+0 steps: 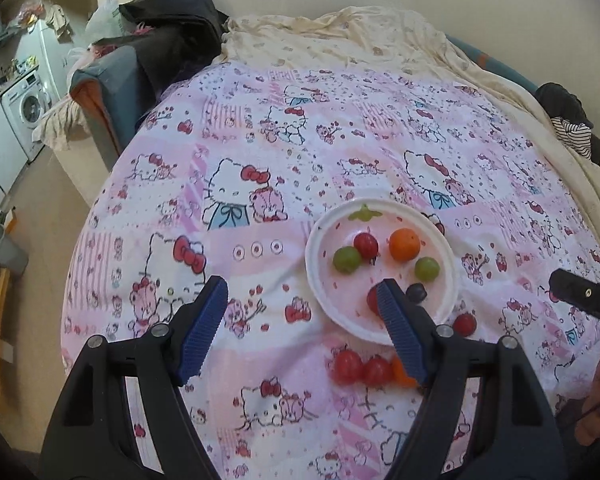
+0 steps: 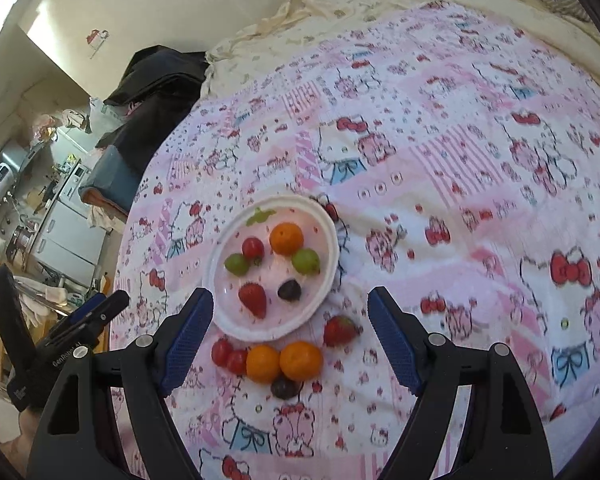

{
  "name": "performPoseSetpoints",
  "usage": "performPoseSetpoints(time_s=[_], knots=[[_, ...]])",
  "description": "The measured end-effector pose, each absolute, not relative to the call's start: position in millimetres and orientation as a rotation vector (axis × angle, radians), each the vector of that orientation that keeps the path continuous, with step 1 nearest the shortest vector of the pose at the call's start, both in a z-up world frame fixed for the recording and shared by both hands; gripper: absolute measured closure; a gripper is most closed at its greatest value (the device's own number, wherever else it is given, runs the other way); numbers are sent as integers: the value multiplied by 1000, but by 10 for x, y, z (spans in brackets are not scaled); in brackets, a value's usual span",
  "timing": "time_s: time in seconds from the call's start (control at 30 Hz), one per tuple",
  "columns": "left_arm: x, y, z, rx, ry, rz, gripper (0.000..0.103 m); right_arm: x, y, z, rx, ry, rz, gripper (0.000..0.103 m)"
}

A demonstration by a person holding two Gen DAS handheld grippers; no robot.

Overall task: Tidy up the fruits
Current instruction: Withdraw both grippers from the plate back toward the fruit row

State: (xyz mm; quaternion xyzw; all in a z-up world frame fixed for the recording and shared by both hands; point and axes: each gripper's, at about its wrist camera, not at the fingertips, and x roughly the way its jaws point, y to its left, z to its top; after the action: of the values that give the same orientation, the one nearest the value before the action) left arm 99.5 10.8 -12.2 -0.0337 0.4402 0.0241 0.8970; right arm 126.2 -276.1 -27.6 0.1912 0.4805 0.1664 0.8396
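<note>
Left gripper (image 1: 302,328) first: we had its blue jaws spread wide with nothing between them, hanging over the pink cartoon-cat bedsheet (image 1: 260,152). From that camera we saw the white plate (image 1: 314,276) holding an orange (image 1: 404,244), a cherry tomato (image 1: 366,243) and two green grapes (image 1: 347,259), plus three more fruits on the sheet just below the rim.

Over on the right wrist view, our right gripper (image 2: 290,334) was gaping wide too, empty. We spotted a strawberry (image 2: 253,299) and a dark grape (image 2: 289,290) on the plate, and beside it on the sheet two oranges (image 2: 301,360) touching, two tomatoes (image 2: 221,352), another strawberry and another dark grape.
</note>
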Motion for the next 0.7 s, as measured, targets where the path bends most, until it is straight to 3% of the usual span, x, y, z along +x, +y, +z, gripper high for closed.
performPoseSetpoints(time_s=[0.43,0.47,0.6,0.7], knots=[[890,65,-659,-99,1116,-2,29,1115,-2967,-607,575,1128,293,21],[895,54,-707,-107,1131,-5,31,1117,-2975,-627,578,1135,291,21],[992,28,-1020,-210,1238,-35,58,1126,-2997,-666,590,1147,281,21],[1076,-28,-1176,-266,1280,-58,61,1130,-3002,-672,587,1146,280,21]])
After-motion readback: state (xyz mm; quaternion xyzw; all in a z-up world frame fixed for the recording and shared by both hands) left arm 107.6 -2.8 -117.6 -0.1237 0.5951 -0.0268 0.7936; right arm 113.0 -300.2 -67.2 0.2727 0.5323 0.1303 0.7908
